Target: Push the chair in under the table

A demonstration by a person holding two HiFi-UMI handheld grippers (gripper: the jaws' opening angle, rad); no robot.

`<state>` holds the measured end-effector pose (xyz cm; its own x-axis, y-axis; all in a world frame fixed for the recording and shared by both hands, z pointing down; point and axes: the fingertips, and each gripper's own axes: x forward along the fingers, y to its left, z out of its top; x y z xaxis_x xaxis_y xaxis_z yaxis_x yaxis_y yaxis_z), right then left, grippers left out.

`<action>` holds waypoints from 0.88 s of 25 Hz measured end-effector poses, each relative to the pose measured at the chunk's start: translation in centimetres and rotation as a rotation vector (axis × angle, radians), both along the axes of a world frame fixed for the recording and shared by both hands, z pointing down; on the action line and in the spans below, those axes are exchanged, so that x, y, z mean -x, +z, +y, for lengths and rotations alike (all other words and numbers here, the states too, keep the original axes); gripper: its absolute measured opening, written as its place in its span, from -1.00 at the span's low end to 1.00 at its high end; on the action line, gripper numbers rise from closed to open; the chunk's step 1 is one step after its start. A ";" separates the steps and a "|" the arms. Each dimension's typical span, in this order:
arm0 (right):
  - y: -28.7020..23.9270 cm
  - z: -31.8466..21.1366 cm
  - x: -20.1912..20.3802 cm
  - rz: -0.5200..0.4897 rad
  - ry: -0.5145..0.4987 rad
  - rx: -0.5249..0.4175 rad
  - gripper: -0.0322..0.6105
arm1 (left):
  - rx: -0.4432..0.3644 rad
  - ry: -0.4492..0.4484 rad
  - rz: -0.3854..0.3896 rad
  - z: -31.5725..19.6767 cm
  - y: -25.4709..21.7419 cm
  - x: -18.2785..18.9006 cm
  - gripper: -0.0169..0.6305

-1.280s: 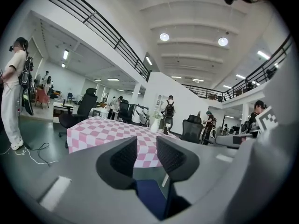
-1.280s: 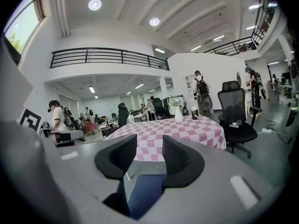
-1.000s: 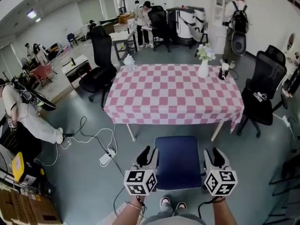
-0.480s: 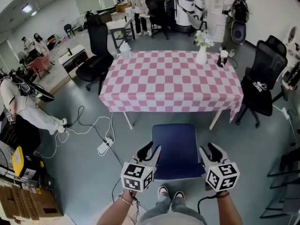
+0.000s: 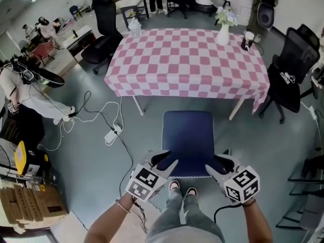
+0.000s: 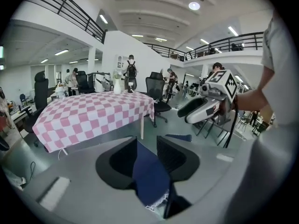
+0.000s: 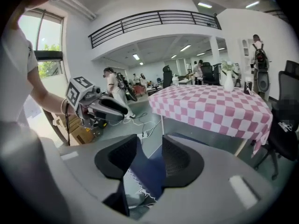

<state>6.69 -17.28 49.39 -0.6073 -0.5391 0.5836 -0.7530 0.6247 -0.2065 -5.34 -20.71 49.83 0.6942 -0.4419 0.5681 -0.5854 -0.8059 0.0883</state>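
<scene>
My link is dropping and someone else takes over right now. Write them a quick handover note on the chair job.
Left gripper: open, jaws straddling the near edge of the chair at its left corner, not clamped.
Right gripper: open, the same at the right corner.
Chair: in front of the table, not yet under it.
Done: both grippers set at the chair.
Left: push the chair in under the table.

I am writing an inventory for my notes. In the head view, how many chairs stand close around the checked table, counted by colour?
Blue chair: 1
Black office chairs: 2, one at the left, one at the right
Total: 3
</scene>
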 end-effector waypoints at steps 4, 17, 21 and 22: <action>2.1 2.2 0.6 0.048 -0.173 0.033 -0.42 | 0.047 0.098 -0.058 2.8 1.9 -1.0 -0.54; 7.7 5.8 1.0 0.320 -0.559 0.085 -0.41 | 0.068 0.393 -0.348 7.9 7.2 -0.6 -0.51; 9.3 6.1 0.3 0.422 -0.612 0.092 -0.41 | 0.028 0.479 -0.477 8.4 9.0 -0.4 -0.51; 9.7 6.1 0.0 0.453 -0.625 0.095 -0.41 | 0.021 0.493 -0.503 8.4 9.5 -0.4 -0.51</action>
